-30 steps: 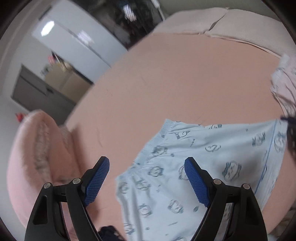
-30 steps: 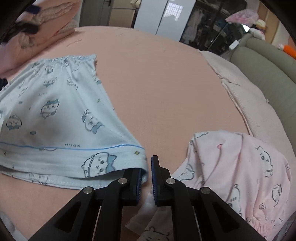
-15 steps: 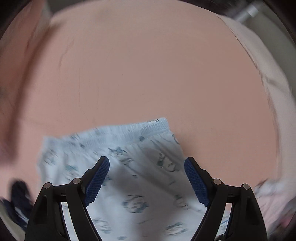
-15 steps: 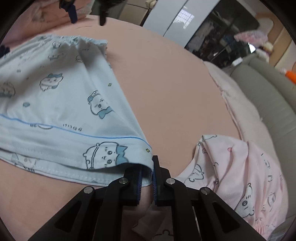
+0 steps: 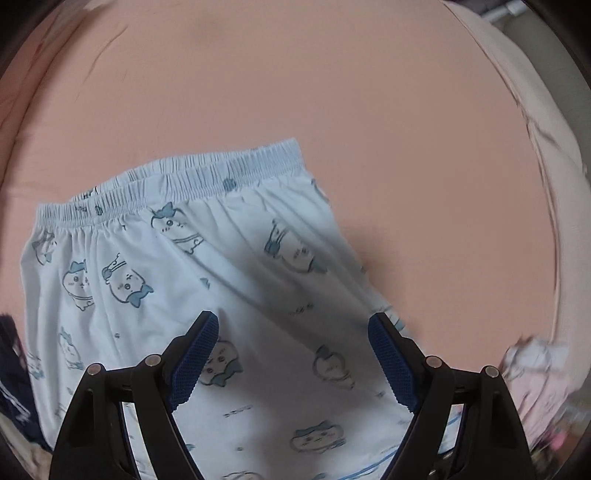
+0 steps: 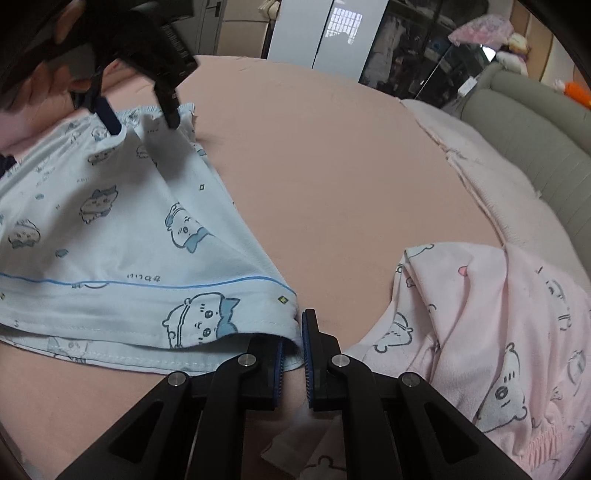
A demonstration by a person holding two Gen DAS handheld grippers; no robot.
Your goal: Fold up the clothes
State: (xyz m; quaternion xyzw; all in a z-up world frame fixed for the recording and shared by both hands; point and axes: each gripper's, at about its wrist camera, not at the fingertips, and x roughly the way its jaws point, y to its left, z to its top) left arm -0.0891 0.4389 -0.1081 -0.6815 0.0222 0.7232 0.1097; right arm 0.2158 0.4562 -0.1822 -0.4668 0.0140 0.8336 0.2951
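Note:
Light blue shorts with a cartoon print lie spread on the pink bed sheet, elastic waistband at the far side. My left gripper points down over them, open, nothing pinched between its blue pads. From the right wrist view, the left gripper hangs right at the waistband corner; contact is unclear. My right gripper is shut on the hem corner of the blue shorts, holding it slightly raised off the sheet.
A crumpled pink printed garment lies right of my right gripper. A beige blanket and a grey-green sofa border the bed's far right. A dark garment sits at the left edge. White cabinet doors stand beyond.
My left gripper has dropped toward the shorts and rolled, so the waistband now lies across its view; it stays open. The right gripper keeps its hold on the hem, hardly moving.

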